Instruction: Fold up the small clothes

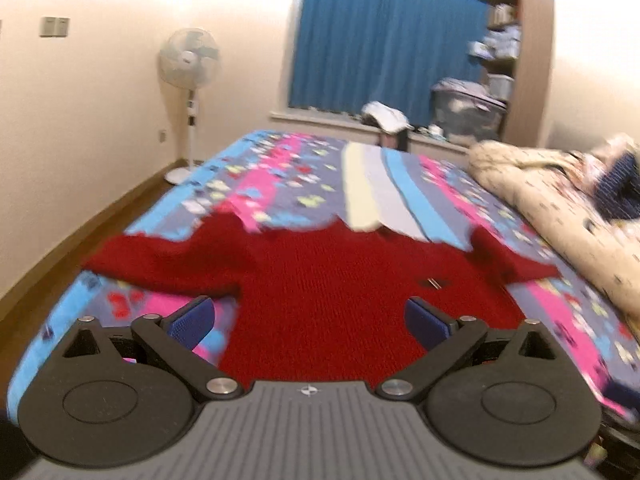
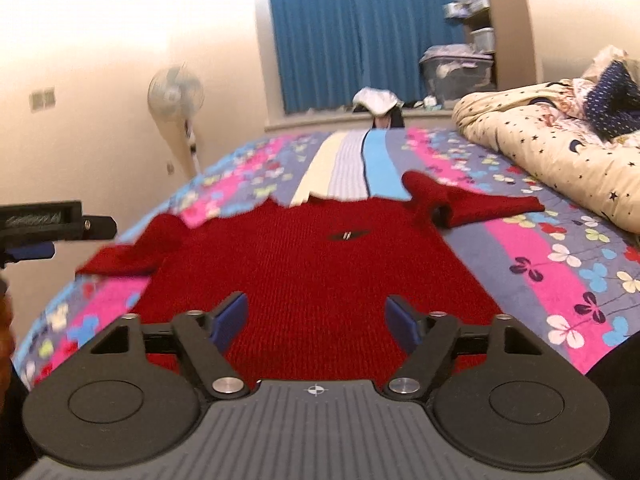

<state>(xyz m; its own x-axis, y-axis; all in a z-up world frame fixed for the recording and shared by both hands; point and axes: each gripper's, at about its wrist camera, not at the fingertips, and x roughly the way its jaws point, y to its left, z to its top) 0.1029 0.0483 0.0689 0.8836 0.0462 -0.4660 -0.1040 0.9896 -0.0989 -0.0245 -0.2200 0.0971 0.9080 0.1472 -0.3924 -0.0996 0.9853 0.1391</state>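
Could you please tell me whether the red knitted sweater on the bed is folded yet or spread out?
Mostly spread out: the red knitted sweater lies flat on the patterned bedspread, sleeves out sideways; only the right sleeve is doubled over.

No readable text, brand or number in either view. Only mark: small white crosshair symbol on grey ribbed gripper body [image 1: 309, 390] [image 2: 315, 390]. Embossed strip on black plastic block [image 2: 40, 220] at left edge too blurred to read.

Warm indoor light, wall [image 2: 120, 40] blown out, motion blur, fisheye-bent edges w/ dark corners.
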